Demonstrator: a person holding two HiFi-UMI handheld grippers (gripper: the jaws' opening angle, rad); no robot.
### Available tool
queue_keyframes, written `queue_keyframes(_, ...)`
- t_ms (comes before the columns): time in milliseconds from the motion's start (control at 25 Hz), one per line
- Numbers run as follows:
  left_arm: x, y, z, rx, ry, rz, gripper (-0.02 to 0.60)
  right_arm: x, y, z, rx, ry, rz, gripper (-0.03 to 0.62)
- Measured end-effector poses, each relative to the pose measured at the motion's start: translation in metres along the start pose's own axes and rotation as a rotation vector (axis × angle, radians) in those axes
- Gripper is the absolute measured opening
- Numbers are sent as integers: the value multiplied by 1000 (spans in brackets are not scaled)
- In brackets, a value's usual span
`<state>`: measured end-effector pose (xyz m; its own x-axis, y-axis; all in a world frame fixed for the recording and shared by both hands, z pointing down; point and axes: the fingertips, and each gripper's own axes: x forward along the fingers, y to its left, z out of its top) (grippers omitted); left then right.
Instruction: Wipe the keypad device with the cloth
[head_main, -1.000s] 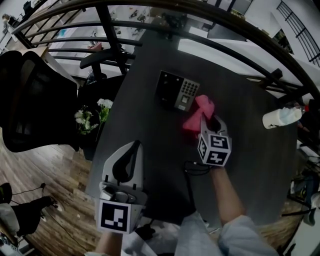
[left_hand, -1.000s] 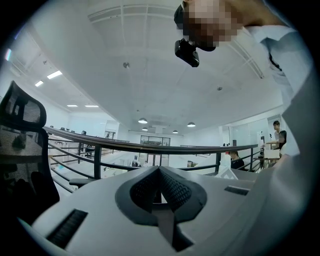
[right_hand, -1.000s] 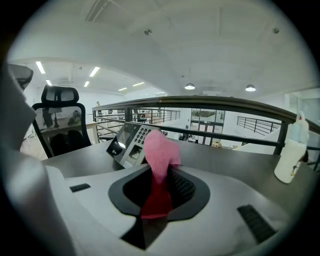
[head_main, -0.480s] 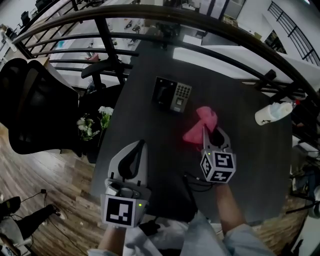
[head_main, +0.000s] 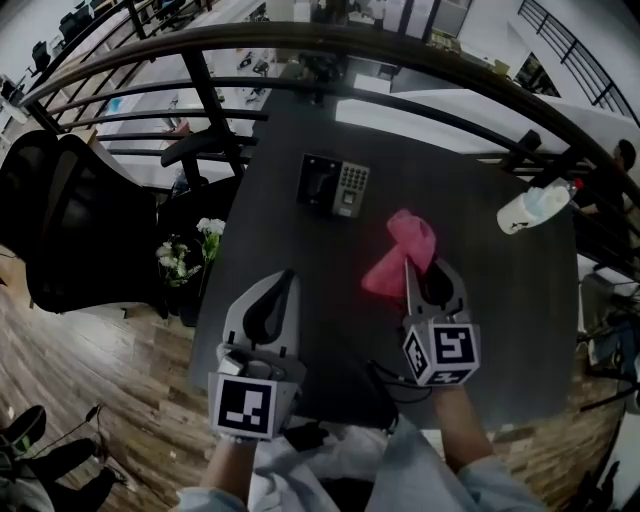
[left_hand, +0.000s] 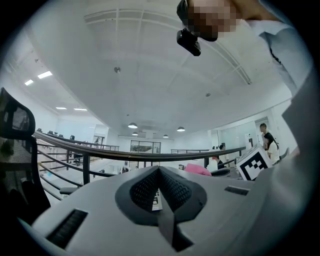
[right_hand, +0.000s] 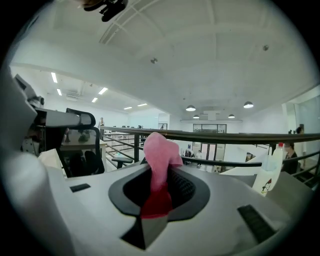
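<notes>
The right gripper (head_main: 428, 264) has its jaws clamped on the cloth (head_main: 403, 250); the left gripper (head_main: 287, 275) has its jaws together, empty. The cloth should probably be dragged flat across the far keypad device (head_main: 333, 184).

The keys on the keypad device (head_main: 334, 185) are too small for me to read. The near end of the cloth (head_main: 405, 245) is hidden between the jaws of the right gripper (head_main: 428, 272). I can't make out the label on the bottle (head_main: 533, 206).
</notes>
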<state>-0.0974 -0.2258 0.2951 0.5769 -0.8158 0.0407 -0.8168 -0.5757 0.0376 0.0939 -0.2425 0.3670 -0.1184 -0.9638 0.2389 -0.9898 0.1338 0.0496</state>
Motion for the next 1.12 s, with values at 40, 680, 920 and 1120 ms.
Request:
queue_keyframes(40, 0, -1, 2, 1, -4, -3, 2, -5, 2, 5, -4, -10, 1, 78)
queue_keyframes(680, -5, -7, 27, 20, -52, -26, 2, -65, 15, 60, -12, -130, -37, 77)
queue_keyframes(920, -4, -7, 30, 17, -55, -27, 2, -64, 22, 63, -6, -135, -19, 77)
queue_keyframes(1120, -2, -9, 29, 16, -57, -29, 2, -62, 25, 59, -1, -125, -12, 77)
